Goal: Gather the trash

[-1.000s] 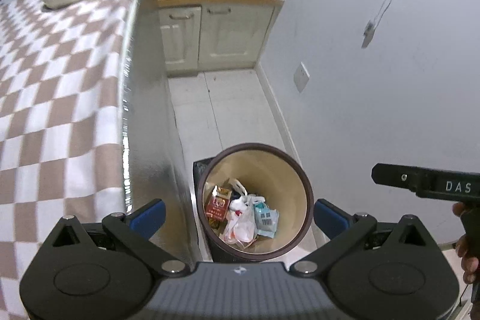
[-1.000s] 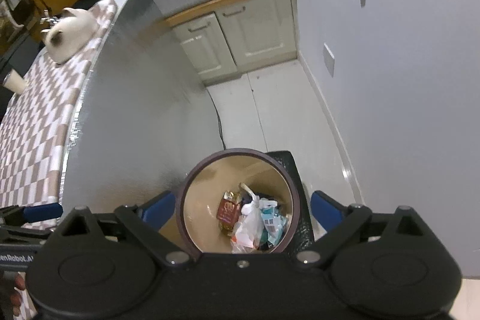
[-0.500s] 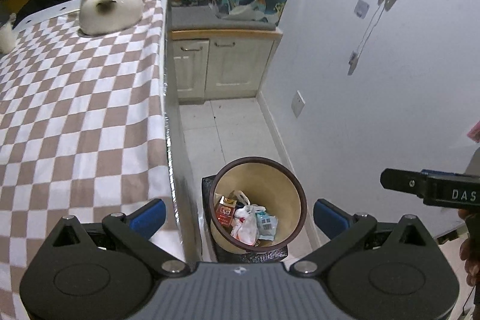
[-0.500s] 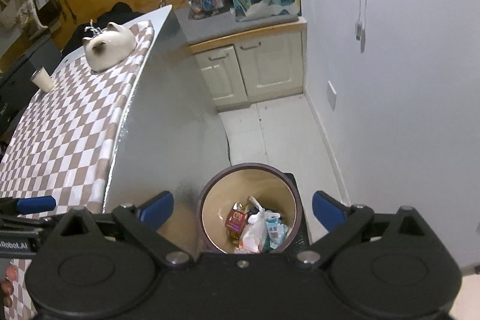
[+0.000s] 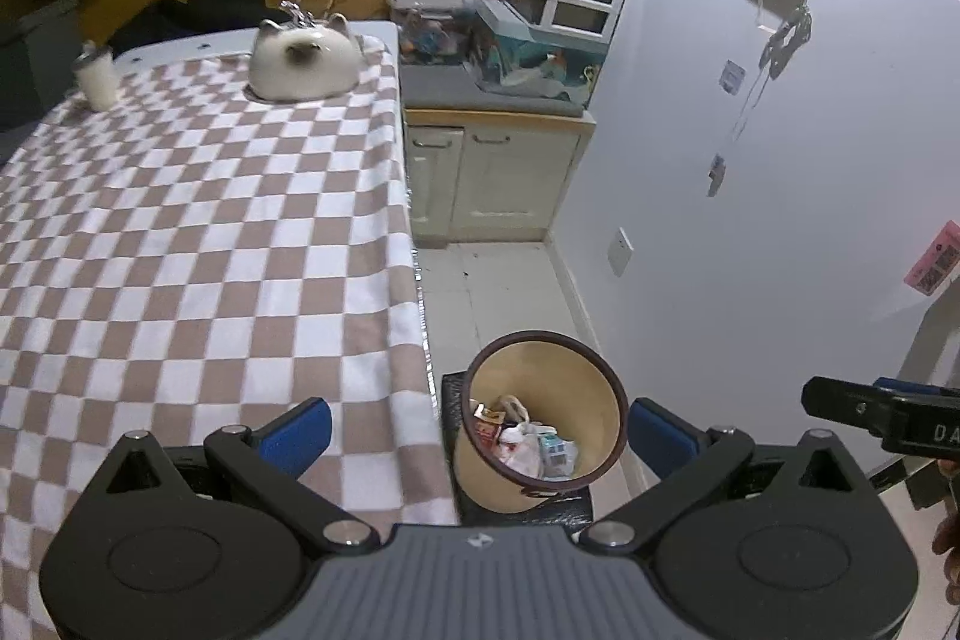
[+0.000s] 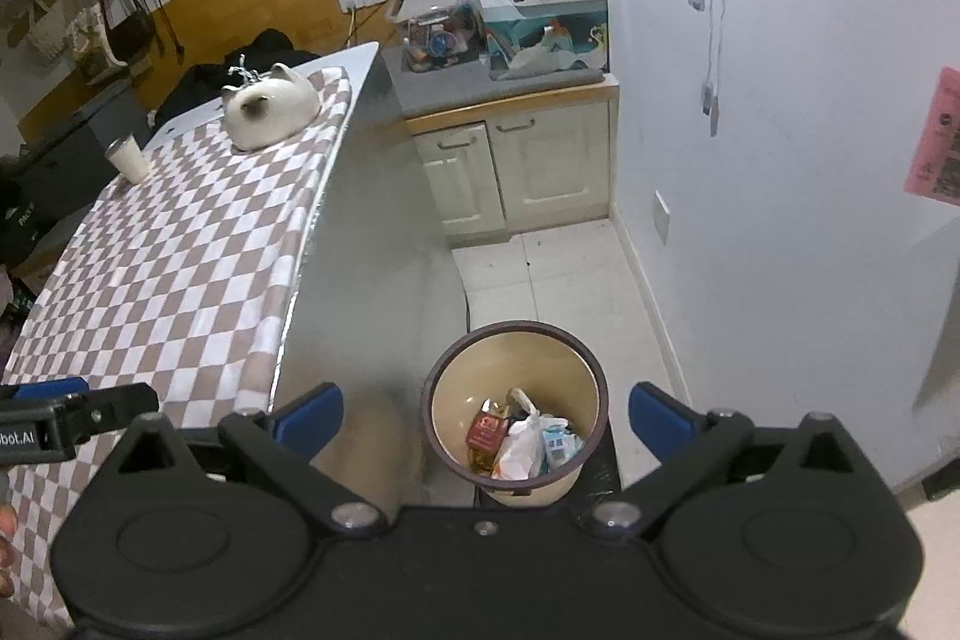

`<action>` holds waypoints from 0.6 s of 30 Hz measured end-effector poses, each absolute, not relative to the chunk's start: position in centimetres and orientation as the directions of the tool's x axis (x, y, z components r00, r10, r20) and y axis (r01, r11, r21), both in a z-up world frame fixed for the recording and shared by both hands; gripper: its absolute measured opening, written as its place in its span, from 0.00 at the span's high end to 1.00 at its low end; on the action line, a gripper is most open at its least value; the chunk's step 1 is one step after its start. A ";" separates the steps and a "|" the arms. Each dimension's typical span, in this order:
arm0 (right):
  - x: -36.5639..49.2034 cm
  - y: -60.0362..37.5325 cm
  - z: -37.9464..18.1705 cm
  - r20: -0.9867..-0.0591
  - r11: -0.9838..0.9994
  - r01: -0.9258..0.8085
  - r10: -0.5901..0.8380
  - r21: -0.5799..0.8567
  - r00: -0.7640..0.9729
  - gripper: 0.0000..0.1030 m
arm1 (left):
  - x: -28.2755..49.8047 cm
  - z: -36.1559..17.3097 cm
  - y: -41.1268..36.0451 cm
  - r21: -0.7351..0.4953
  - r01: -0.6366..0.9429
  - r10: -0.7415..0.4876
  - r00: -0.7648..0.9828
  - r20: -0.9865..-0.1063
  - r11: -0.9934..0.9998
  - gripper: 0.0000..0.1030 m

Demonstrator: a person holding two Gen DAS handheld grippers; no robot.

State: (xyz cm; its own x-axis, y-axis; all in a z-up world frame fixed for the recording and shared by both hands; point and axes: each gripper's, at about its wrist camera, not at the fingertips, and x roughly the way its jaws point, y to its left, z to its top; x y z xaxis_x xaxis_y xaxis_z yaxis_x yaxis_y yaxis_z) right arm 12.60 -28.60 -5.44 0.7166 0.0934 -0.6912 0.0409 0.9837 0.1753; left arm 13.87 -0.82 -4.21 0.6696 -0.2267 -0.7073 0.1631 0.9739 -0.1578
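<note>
A round beige trash bin with a dark rim (image 5: 606,388) stands on the floor beside the table; it also shows in the right wrist view (image 6: 441,436). Inside lie a white plastic bag (image 6: 522,445), a red packet (image 6: 486,430) and a blue-white wrapper (image 6: 561,445). My left gripper (image 5: 480,430) is open and empty, high above the bin. My right gripper (image 6: 486,415) is open and empty, also above the bin. Its body shows in the left wrist view (image 5: 882,409).
A table with a brown-white checked cloth (image 5: 180,232) stands left of the bin, with a cat-shaped ceramic piece (image 5: 303,61) and a cup (image 5: 99,79) on it. Cream cabinets (image 5: 492,178) with clutter stand behind. A white wall (image 5: 750,220) is at the right.
Both grippers have risen and pulled back from the bin. The bin looks smaller and more of the table top and room has come into view.
</note>
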 end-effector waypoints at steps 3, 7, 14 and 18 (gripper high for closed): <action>10.8 -28.0 -5.0 -0.681 0.984 0.037 0.094 0.175 0.727 0.00 | 12.3 -3.9 -0.2 -0.153 0.157 -0.219 0.680 -0.699 0.976 0.00; 8.6 -27.3 -4.5 -0.666 0.986 0.040 0.081 0.164 0.742 0.00 | 10.1 -3.5 0.3 -0.159 0.164 -0.228 0.690 -0.687 0.974 0.00; 5.2 -26.2 -3.6 -0.649 0.990 0.048 0.050 0.132 0.759 0.00 | 7.1 -2.8 0.7 -0.157 0.166 -0.228 0.709 -0.668 0.974 0.00; 3.8 -25.9 -2.8 -0.636 0.992 0.040 0.044 0.118 0.771 0.00 | 5.9 -2.4 0.7 -0.156 0.167 -0.228 0.717 -0.659 0.974 0.00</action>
